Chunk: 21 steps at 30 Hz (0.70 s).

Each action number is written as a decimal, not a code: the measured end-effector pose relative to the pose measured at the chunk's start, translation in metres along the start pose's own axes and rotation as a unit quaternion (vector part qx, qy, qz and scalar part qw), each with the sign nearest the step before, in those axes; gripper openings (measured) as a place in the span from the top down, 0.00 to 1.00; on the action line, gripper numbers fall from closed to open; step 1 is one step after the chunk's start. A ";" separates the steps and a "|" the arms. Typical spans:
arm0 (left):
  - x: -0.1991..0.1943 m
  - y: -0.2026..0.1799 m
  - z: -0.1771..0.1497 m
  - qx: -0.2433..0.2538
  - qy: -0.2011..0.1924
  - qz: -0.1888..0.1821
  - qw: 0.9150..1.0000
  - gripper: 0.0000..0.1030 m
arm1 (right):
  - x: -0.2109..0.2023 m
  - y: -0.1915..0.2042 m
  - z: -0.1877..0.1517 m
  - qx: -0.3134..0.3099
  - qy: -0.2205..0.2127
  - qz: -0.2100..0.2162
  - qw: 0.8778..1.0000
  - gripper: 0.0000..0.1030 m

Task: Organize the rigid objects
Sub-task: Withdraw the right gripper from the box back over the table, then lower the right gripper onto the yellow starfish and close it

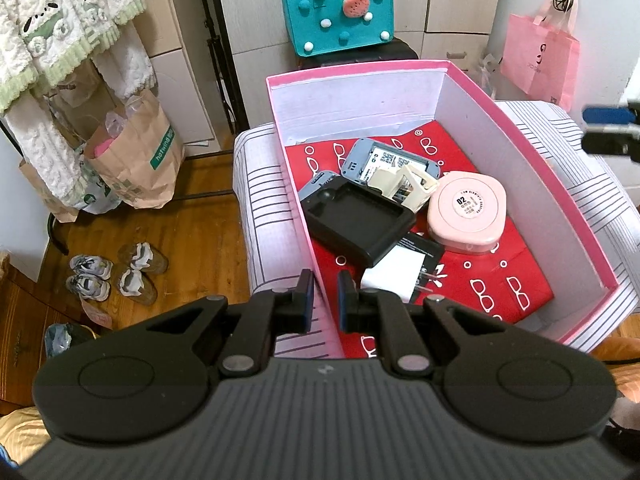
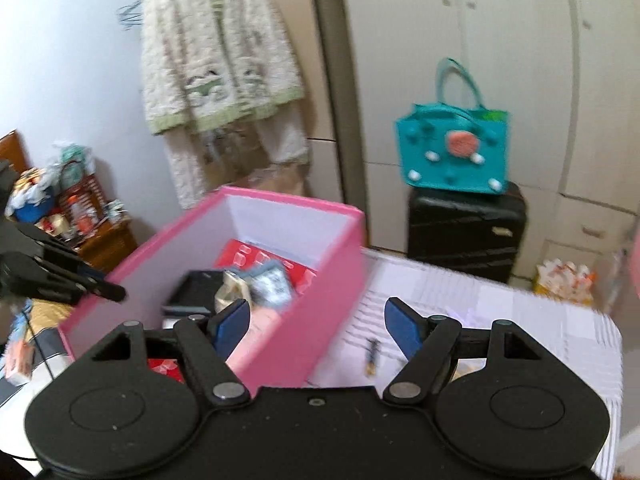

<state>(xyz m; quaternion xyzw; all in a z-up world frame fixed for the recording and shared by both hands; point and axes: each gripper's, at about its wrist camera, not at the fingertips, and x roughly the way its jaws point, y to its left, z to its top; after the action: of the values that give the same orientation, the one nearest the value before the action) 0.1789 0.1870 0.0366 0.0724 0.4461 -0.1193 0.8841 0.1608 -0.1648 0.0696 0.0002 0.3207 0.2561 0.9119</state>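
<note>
A pink box (image 1: 520, 152) with white inner walls sits on a striped cloth. On a red sheet inside lie a black tray (image 1: 356, 220), a grey device (image 1: 384, 164), a beige clip (image 1: 408, 184), a pink rounded case (image 1: 466, 212) and a white plug (image 1: 394, 276). My left gripper (image 1: 326, 292) is shut on the box's near-left wall, one finger inside and one outside. My right gripper (image 2: 316, 312) stands open and empty above the box's right wall (image 2: 320, 292); it also shows at the right edge (image 1: 612, 128) of the left wrist view. The right wrist view is blurred.
A small dark stick-like object (image 2: 372, 356) lies on the striped cloth (image 2: 480, 312) right of the box. Behind stand a black suitcase (image 2: 464, 232) with a teal bag (image 1: 340, 16) on it. Paper bags (image 1: 136, 160) and shoes (image 1: 116, 276) are on the wooden floor at left.
</note>
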 end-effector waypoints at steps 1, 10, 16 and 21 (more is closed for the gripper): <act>0.000 0.000 0.000 0.000 0.001 0.000 1.000 0.90 | -0.001 -0.006 -0.007 0.009 0.000 -0.006 1.000 0.24; -0.002 0.001 -0.002 0.012 0.000 -0.006 1.000 0.90 | 0.017 -0.060 -0.069 0.106 0.012 -0.036 0.994 0.23; -0.002 0.001 -0.003 0.005 -0.001 -0.007 1.000 0.90 | 0.051 -0.074 -0.088 0.092 0.039 -0.092 0.991 0.23; -0.004 0.002 -0.003 0.006 0.000 -0.005 1.000 0.90 | 0.068 -0.092 -0.086 0.108 0.025 -0.095 0.989 0.22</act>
<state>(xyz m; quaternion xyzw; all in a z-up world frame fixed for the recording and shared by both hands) 0.1748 0.1898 0.0380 0.0758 0.4454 -0.1261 0.8832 0.1982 -0.2272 -0.0537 0.0616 0.3680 0.1318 0.9184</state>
